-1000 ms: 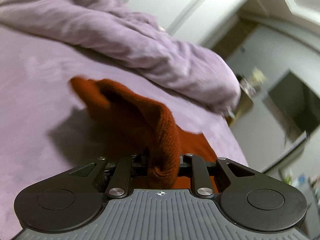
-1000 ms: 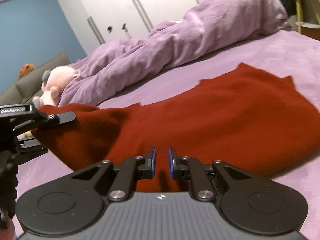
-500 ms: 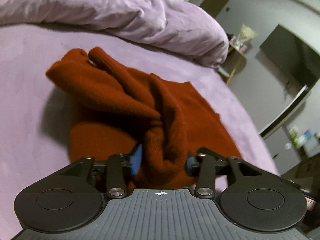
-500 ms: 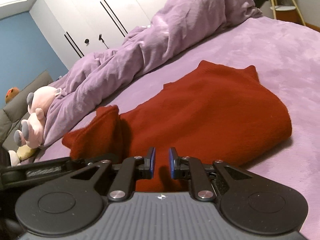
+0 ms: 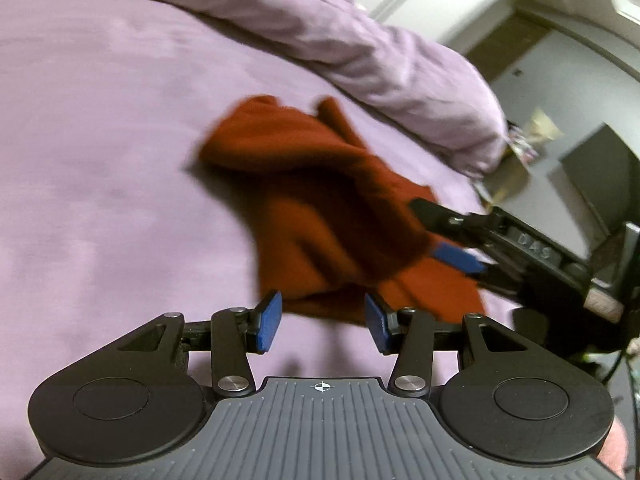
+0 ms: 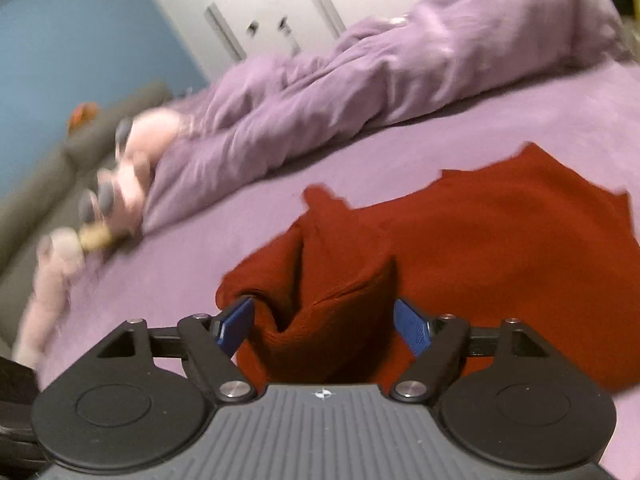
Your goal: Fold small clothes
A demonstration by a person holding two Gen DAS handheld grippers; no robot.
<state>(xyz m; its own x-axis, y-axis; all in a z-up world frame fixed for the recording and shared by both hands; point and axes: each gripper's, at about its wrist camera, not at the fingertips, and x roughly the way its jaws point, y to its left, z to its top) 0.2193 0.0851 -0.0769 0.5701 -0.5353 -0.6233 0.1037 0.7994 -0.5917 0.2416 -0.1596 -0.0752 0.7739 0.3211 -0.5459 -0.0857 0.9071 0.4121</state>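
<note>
**Mia:** Where is the red knit top (image 6: 500, 248)?

**Sam:** It lies on the purple bed (image 5: 100, 120), partly bunched up. One side is flat. The other side is humped into a soft lump.

**Mia:** What is the left hand-held gripper (image 5: 322, 322) doing?

**Sam:** Its blue pads are spread wide. Nothing is between them. The edge of the top is just past the tips.

**Mia:** And the right hand-held gripper (image 6: 324, 326)?

**Sam:** Its pads are spread wide too. The lump of red cloth sits between them, but they are not squeezing it.

**Mia:** What could go wrong?

**Sam:** I think the lump is thick. If the right one pinches it all, it may grab many layers at once. Then the fold comes out messy.

**Mia:** Anything else?

**Sam:** The knit looks floppy, so it could slide and bunch more when pulled. The two tools are also near each other, so they could bump. And the pictures are blurry, so the hands may be moving fast, and a fast pinch could miss the edge.

**Mia:** Are there any boxes or baskets?

**Sam:** I see none. There is only the purple duvet (image 6: 360, 88) piled at the back of the bed, and a pink plush toy (image 6: 120, 184) beside it.
</note>
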